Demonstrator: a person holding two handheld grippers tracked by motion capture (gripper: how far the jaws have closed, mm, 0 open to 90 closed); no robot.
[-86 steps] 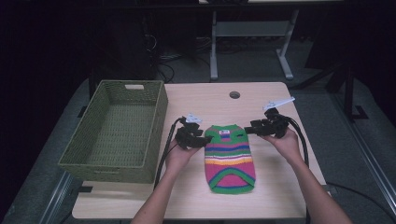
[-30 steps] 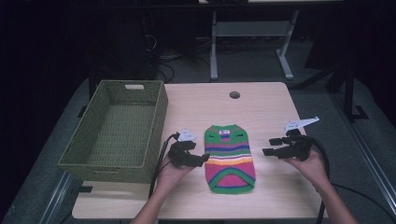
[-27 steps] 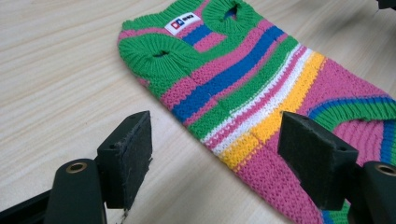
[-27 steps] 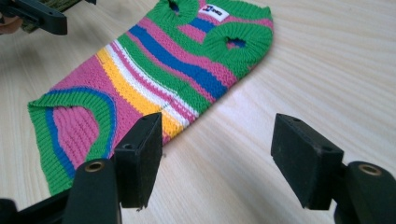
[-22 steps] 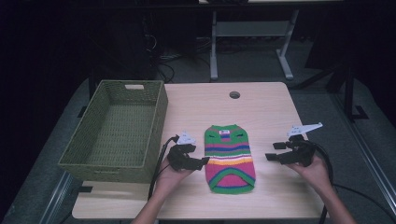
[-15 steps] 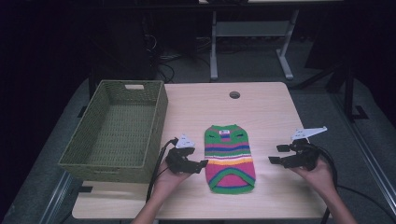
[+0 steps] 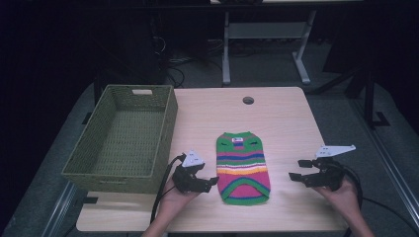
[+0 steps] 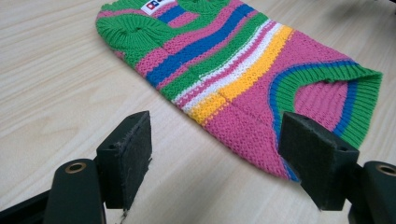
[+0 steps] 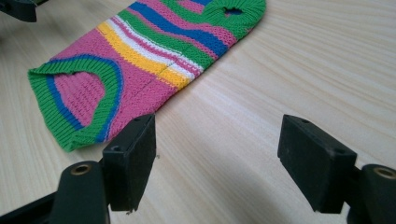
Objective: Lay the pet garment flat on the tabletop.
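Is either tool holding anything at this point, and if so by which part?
Nothing is held. The left tool and right tool both stand open beside the striped knitted sweater, which lies flat on the table.

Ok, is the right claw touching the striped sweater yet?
Apart. The high view shows bare table between the right claw and the striped sweater; the right gripper view shows open jaws with only wood between them.

- The left gripper (image 8: 215, 154) holds its jaws wide apart, with nothing clamped between them.
- A striped knitted sweater (image 8: 243, 70) lies flat on the wooden table (image 8: 56, 84) just ahead, its pink-and-green hem reaching the right-hand jaw.
- A white label (image 8: 156, 4) sits at the sweater's far end.
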